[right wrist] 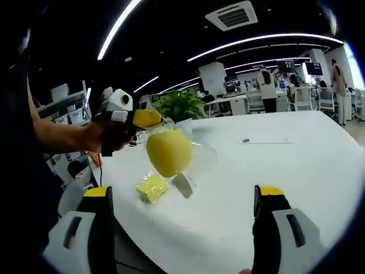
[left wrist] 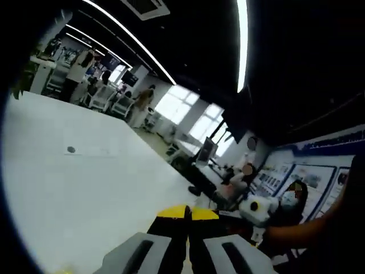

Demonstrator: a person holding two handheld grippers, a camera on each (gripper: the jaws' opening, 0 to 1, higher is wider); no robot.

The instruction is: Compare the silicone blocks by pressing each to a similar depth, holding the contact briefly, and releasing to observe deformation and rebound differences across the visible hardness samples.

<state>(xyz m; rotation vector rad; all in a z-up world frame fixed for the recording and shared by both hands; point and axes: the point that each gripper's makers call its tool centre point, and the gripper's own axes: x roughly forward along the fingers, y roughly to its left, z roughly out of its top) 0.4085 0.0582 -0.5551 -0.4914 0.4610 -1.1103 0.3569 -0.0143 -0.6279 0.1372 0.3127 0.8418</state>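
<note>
Left gripper view. We logged the left gripper [left wrist: 187,214] with its two yellow-tipped jaws pressed together, nothing visible between them. Beyond the tips lay the white desk [left wrist: 85,182], bare apart from one small dark mark [left wrist: 71,149] toward its far side. Past the desk's far edge we noted office chairs, standing people [left wrist: 142,105], bright windows [left wrist: 179,103] and long ceiling lights. At the right, a forearm [left wrist: 302,228] crossed the lower part of the picture.

Right gripper view. We logged the right gripper [right wrist: 182,197] with its jaws standing wide apart, nothing between them. Between the jaws, on the desk's near-left corner, we recorded one yellow silicone block [right wrist: 151,188] lying flat, with a pale translucent block [right wrist: 183,184] just beside it on the right. Above them the left gripper came in from the left, held in a hand [right wrist: 105,136]. Below its yellow tip hung a rounded yellow piece [right wrist: 169,152] with a clear, film-like wrap around it; we could not tell whether the jaws pinched it or merely touched it. A potted plant [right wrist: 181,105] stood past the desk's far edge, with people and chairs behind.
</note>
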